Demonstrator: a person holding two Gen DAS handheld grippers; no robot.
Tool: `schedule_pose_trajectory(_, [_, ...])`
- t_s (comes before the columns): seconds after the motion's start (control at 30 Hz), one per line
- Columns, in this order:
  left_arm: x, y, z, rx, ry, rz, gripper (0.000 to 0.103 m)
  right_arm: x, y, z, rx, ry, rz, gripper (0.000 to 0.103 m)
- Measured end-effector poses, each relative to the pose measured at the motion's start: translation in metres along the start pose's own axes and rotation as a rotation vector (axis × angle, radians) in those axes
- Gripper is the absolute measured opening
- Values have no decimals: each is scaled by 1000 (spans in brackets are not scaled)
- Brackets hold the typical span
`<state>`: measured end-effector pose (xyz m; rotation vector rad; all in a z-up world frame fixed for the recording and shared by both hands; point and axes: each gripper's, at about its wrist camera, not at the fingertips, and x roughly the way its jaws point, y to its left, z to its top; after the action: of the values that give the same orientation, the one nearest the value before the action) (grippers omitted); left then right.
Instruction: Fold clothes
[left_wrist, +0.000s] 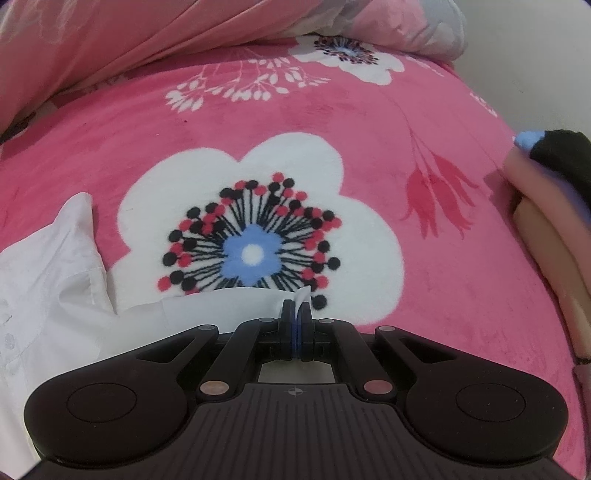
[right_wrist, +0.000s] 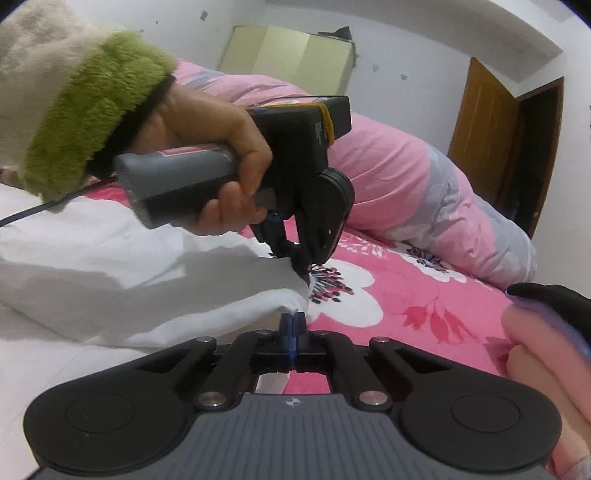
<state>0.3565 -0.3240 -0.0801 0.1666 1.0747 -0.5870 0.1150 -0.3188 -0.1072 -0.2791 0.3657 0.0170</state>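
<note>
A white button shirt (left_wrist: 55, 295) lies on a pink flowered blanket (left_wrist: 332, 122). My left gripper (left_wrist: 296, 308) is shut on the shirt's edge, a white corner sticking up between its fingers. In the right wrist view the shirt (right_wrist: 129, 280) spreads to the left. My right gripper (right_wrist: 293, 319) is shut on a nearer corner of the same edge. The left gripper (right_wrist: 304, 267) shows there too, held in a hand, pinching the shirt a little farther along the edge.
A stack of folded pink and black clothes (left_wrist: 554, 206) lies at the right; it also shows in the right wrist view (right_wrist: 546, 332). A rolled pink and grey quilt (right_wrist: 424, 192) lies along the back. A wooden door (right_wrist: 487, 129) stands at far right.
</note>
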Motion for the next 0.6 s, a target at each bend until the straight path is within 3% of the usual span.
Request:
schedule_pose_trajectory(0.23, [4, -2, -1, 12, 1, -14, 0, -8, -3, -3, 34, 11, 20, 0])
schedule_pose_trajectory(0.33, [5, -2, -2, 22, 16, -49, 1, -1, -15, -6, 113, 47, 38, 0])
schedule_pose_trajectory(0.4, [0, 3, -2, -3, 12, -84, 9, 4, -25, -8, 178, 74, 51, 1])
schedule_pose_trajectory(0.47, [-11, 11, -3, -39, 0, -112, 40, 7, -39, -11, 268, 86, 85, 2])
schedule_pose_trajectory(0.6, [-60, 34, -14, -101, -75, -114, 45, 14, -64, -20, 426, 124, 123, 19])
